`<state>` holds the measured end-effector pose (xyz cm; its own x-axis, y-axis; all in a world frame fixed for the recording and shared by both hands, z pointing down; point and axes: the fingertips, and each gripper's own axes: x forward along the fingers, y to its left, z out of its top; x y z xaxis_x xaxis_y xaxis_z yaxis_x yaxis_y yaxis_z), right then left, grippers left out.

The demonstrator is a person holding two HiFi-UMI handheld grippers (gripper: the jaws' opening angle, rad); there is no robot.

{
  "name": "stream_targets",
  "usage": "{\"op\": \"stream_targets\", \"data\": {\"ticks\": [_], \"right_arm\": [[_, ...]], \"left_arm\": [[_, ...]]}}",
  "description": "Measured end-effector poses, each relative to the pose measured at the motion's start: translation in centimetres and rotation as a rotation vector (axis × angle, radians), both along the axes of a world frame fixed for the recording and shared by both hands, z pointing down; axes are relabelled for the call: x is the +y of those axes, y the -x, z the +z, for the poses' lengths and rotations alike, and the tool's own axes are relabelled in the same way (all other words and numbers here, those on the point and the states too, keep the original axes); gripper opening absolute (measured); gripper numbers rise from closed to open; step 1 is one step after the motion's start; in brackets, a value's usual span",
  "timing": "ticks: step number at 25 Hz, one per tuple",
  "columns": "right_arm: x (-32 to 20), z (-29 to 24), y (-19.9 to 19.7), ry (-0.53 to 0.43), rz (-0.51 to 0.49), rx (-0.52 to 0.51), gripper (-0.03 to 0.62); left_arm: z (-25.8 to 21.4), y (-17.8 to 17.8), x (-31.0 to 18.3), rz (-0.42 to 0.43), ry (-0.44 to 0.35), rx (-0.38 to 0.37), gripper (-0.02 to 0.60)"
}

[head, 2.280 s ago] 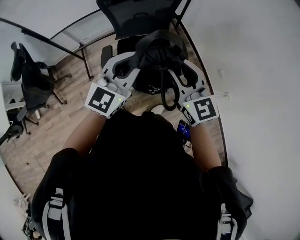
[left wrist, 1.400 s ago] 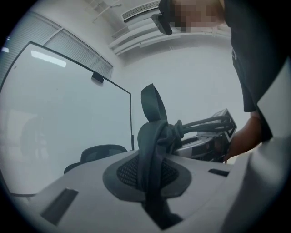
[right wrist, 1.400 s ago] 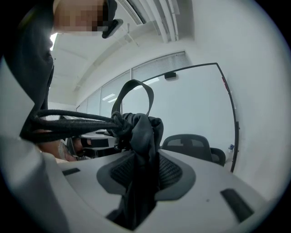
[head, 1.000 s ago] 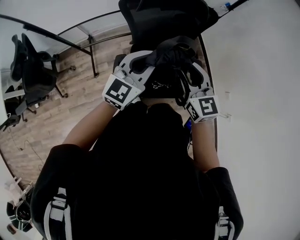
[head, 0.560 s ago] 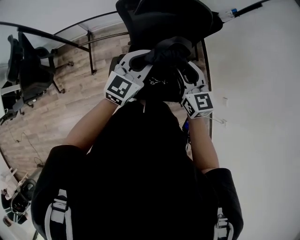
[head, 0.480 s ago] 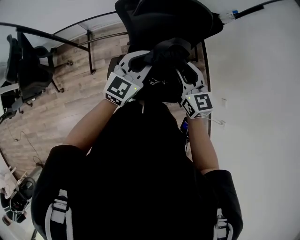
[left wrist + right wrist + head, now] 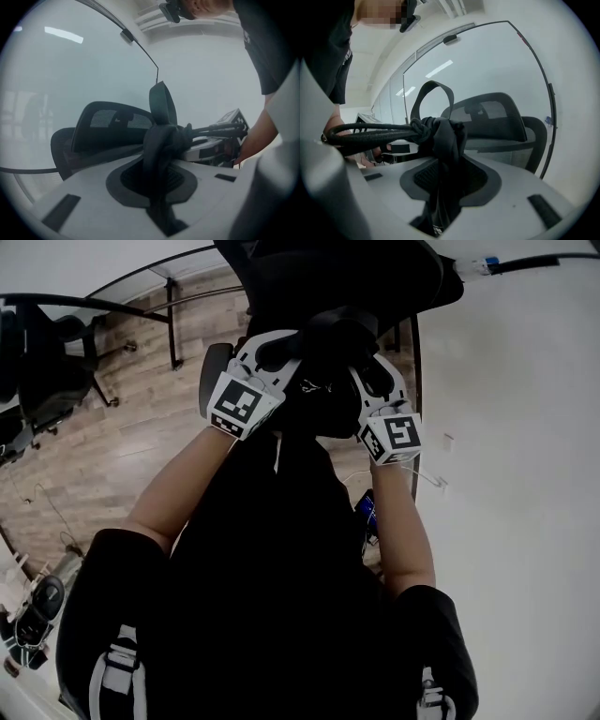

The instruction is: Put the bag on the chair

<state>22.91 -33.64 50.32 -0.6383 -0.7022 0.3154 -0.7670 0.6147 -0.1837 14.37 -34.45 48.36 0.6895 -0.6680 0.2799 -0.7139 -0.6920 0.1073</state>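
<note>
Biggest thing first: the black office chair (image 7: 328, 277) is now sitting right past the tips of both tongs, with its mesh back filling the space ahead of them. Compared with a couple of seconds back, the chair has been brought a lot closer and both tongs have been lowered together toward it. So the carry is judged to be pretty much over, and the set-down is underway.

The bag (image 7: 323, 395), black and floppy, is held up between the two tongs. Its body hangs below them on the near side of the chair back. Whether its bottom is already touching the seat can't be told, since that part is hidden under the tongs and the bag itself.

The left tongs (image 7: 158, 180) are clamped almost all the way down on a thin bunch of the bag's fabric. The right tongs (image 7: 443, 185) are closed on a thicker wad of it, so those jaws are held a bit further apart, but the cloth is clearly squeezed, not loose. Neither grip has been slackened over the last second.

Smaller bits: a braided handle (image 7: 370, 130) is stretched from the right tongs across toward the left ones. A strap loop (image 7: 433, 93) is stuck up just above the pinch point.

What it means: nothing has been let go yet, so the bag can't be counted as placed. A bit more lowering is probably needed until the weight is taken by the seat, and then both tongs can be opened. If it's released early, a floppy bag like this could easily be tipped off the front edge.
</note>
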Motion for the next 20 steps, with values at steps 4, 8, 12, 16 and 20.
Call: {"op": "stream_targets", "data": {"ticks": [4, 8, 12, 16, 20], "right_arm": [[-0.4, 3.1, -1.2, 0.031, 0.017, -0.009, 0.117], [-1.7, 5.8, -1.8, 0.039, 0.031, -0.02, 0.117], [-2.7, 8.6, -1.9, 0.046, 0.036, -0.018, 0.117], [-3.2, 10.7, -2.2, 0.057, 0.043, -0.012, 0.117], [-3.1, 12.9, -3.5, 0.067, 0.052, -0.015, 0.117]], "left_arm": [[3.1, -1.1, -0.7, -0.016, 0.019, -0.024, 0.041], [5.7, -1.7, -2.2, -0.026, 0.026, -0.049, 0.041], [8.6, -1.8, -3.2, -0.042, 0.049, -0.076, 0.041], [10.8, -2.1, -3.9, -0.07, 0.064, -0.082, 0.041], [13.0, -3.4, -4.0, -0.084, 0.073, -0.103, 0.041]]}}
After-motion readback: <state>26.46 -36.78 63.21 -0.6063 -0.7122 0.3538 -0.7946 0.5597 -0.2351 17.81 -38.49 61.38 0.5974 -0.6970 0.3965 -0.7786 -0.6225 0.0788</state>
